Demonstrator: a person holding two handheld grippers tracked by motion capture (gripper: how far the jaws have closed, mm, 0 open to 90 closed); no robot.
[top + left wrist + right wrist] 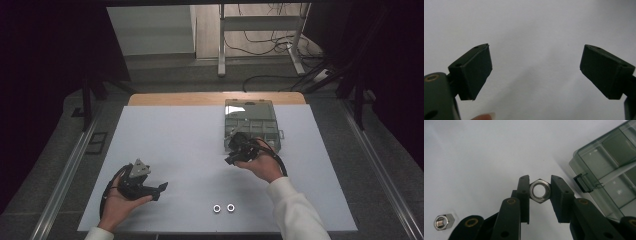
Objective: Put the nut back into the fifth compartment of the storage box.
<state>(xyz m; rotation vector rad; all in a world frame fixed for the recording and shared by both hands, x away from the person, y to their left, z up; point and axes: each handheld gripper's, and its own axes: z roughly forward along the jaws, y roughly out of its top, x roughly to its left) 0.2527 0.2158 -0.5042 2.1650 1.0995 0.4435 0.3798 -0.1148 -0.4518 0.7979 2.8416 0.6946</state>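
- The right tool [539, 195] was clamped on a hex nut [539, 190], its two black jaws pressing opposite flats with the nut's bore facing the camera.
- In the high view that right tool [239, 149] hung at the near edge of the clear compartment box [250, 125], so the step in hand looked like carrying the nut to one of its compartments.
- To do it well, I judged the grip should stay square on the flats: a nut held by so little metal would twist out if the jaws slackened or tilted.
- The nut should be brought over a compartment, clear of the divider walls, and lowered close before the jaws part, or it may bounce out or land in the wrong cell.
- The box's latch [581, 183] stood just beside the held nut in the right gripper view; it was worth clearing.
- The nut was bright steel, six-sided, thin, with a wide bore and a chamfered rim; whether it was threaded could not be made out.
- A taller threaded hex standoff [443, 221] lay on the white surface [170, 145], well away from the box.
- Two small metal rings [223, 208] lay side by side near the surface's front edge, far from the box.
- The left tool [157, 190] rested well to the box's left, jaws wide apart and empty.
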